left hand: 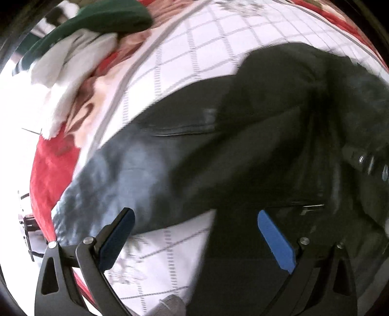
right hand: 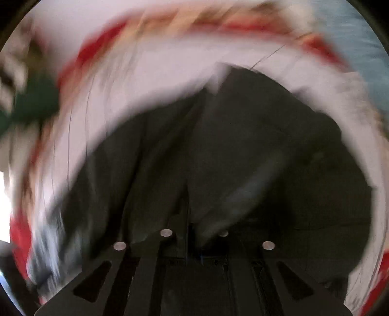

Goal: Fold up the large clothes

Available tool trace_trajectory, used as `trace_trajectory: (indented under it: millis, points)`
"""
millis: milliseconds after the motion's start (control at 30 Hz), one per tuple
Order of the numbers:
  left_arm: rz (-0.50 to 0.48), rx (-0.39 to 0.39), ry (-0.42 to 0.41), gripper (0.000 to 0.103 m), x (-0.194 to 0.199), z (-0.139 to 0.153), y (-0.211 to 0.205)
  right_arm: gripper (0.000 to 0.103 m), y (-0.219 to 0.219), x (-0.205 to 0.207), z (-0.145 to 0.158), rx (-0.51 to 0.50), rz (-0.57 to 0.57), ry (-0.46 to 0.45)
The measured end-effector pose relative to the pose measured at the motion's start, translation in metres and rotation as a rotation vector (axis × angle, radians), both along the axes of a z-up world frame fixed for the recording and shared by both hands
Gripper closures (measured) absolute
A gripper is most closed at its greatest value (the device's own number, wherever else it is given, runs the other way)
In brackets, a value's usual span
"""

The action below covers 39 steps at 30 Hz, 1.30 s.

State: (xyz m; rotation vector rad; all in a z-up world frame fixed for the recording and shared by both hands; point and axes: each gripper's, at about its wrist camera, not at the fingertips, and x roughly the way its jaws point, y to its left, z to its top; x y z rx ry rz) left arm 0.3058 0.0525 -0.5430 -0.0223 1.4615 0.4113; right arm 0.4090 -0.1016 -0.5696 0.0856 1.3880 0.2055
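A black leather jacket [left hand: 243,136] lies spread on a white sheet with a grey check [left hand: 206,56]; one pocket seam and a zip show. My left gripper [left hand: 194,214] hangs over the jacket's near edge, pointing steeply down. It is open, its blue pads [left hand: 274,240] wide apart with nothing between them. The right wrist view is heavily smeared. There the jacket [right hand: 243,145] fills the middle, and my right gripper [right hand: 190,231] sits low over it with its fingers close together. Dark fingers against dark cloth hide whether any fabric is pinched.
A green garment [left hand: 109,19] and a white one [left hand: 68,60] lie heaped at the far left of the bed. A red patterned blanket [left hand: 53,170] borders the sheet on the left. A bright floor shows beyond the bed's edge.
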Motion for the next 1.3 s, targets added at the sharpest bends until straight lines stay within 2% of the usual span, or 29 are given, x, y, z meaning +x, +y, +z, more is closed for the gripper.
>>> trace_trajectory:
  millis: [100,167,200,300,400,433,500,633,733,833,900,933,967,1000,1033,1100,1233,1300]
  points:
    - [0.051,-0.023,-0.006,0.0,-0.013,0.007,0.021,0.072,0.014,-0.025,0.017,0.119,0.057,-0.04]
    - [0.095,-0.044,-0.008,0.0,-0.023,0.014,0.036,0.072,0.01,-0.044,0.033,0.193,0.061,-0.089]
    - [0.122,-0.056,-0.012,0.0,-0.03,0.017,0.045,0.07,0.006,-0.049,0.041,0.225,0.045,-0.105]
    - [0.217,-0.101,-0.002,0.0,-0.047,0.023,0.064,0.061,-0.017,-0.057,0.053,0.221,-0.077,-0.102]
    - [0.381,-0.231,-0.004,0.0,-0.073,0.02,0.101,0.061,-0.027,-0.06,0.043,0.201,-0.172,-0.037]
    - [0.459,-0.299,-0.015,0.0,-0.085,0.015,0.118,0.061,-0.027,-0.06,0.041,0.183,-0.189,-0.032]
    - [0.563,-0.38,-0.037,0.0,-0.103,0.006,0.139,0.061,-0.031,-0.059,0.045,0.167,-0.214,-0.038]
    - [0.816,-0.601,-0.103,0.002,-0.14,-0.031,0.181,0.061,-0.021,-0.073,0.046,0.167,-0.25,-0.044]
    - [0.951,-0.663,-0.159,0.005,-0.155,-0.049,0.201,0.061,-0.022,-0.063,0.051,0.177,-0.259,-0.023]
    - [1.049,-0.627,-0.232,0.008,-0.161,-0.053,0.223,0.061,-0.008,-0.067,0.044,0.19,-0.263,0.004]
    - [1.104,-0.546,-0.253,0.025,-0.159,-0.049,0.234,0.061,0.003,-0.068,0.04,0.183,-0.257,0.02]
    - [1.13,-0.508,-0.262,0.028,-0.158,-0.049,0.243,0.061,0.007,-0.07,0.038,0.185,-0.252,0.026]
    - [1.15,-0.469,-0.266,0.037,-0.156,-0.049,0.251,0.061,0.011,-0.07,0.037,0.184,-0.246,0.029]
    - [1.162,-0.433,-0.265,0.052,-0.154,-0.048,0.255,0.061,0.015,-0.071,0.037,0.173,-0.24,0.028]
    - [1.167,-0.385,-0.272,0.061,-0.151,-0.045,0.258,0.061,0.019,-0.071,0.038,0.156,-0.232,0.025]
    - [1.141,-0.33,-0.27,0.095,-0.141,-0.041,0.261,0.061,0.026,-0.069,0.04,0.07,-0.215,0.022]
    - [1.059,-0.276,-0.315,0.099,-0.119,-0.023,0.261,0.057,0.032,-0.064,0.043,-0.131,-0.196,0.013]
    - [0.995,-0.234,-0.34,0.101,-0.109,-0.008,0.254,0.057,0.033,-0.061,0.049,-0.21,-0.18,-0.03]
